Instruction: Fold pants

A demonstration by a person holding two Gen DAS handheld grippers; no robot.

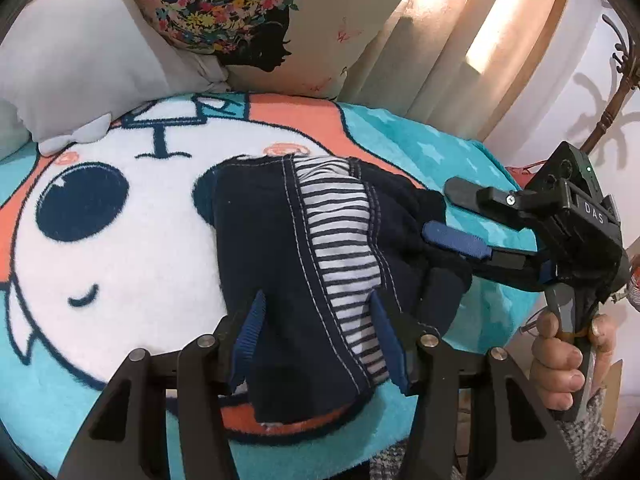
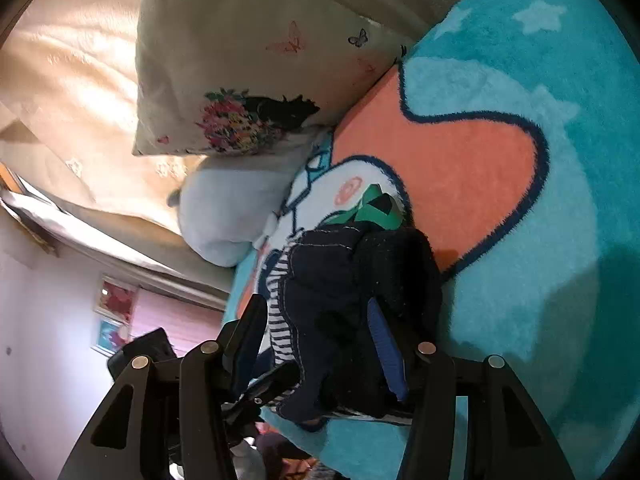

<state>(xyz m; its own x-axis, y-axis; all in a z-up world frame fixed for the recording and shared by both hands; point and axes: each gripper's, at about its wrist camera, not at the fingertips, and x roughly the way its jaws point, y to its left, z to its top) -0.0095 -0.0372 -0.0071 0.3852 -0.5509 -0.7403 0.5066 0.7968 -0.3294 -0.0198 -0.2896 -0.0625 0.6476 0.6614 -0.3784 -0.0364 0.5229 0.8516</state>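
Dark navy pants with a striped lining showing along the waistband, lying in a compact, partly folded bundle on a turquoise cartoon-print blanket that covers a bed. Two pillows, one grey and one with a floral print, lean at the far edge of the blanket in front of a beige curtain.

The left gripper straddles the near end of the bundle, its blue pads apart, with cloth between them and no visible pinch. The right gripper, held by a hand, reaches in from the side; its fingers are likewise apart. The right wrist view shows cloth lying between its pads, apparently loose.

Risks, as judged from this arrangement: with neither gripper clamped, a lift could catch only the top layer, so that the fold springs open. The cloth is thick where layers stack, and a shallow bite could slip off. The plush blanket could be pinched along with the pants. The two grippers work near each other and could collide.
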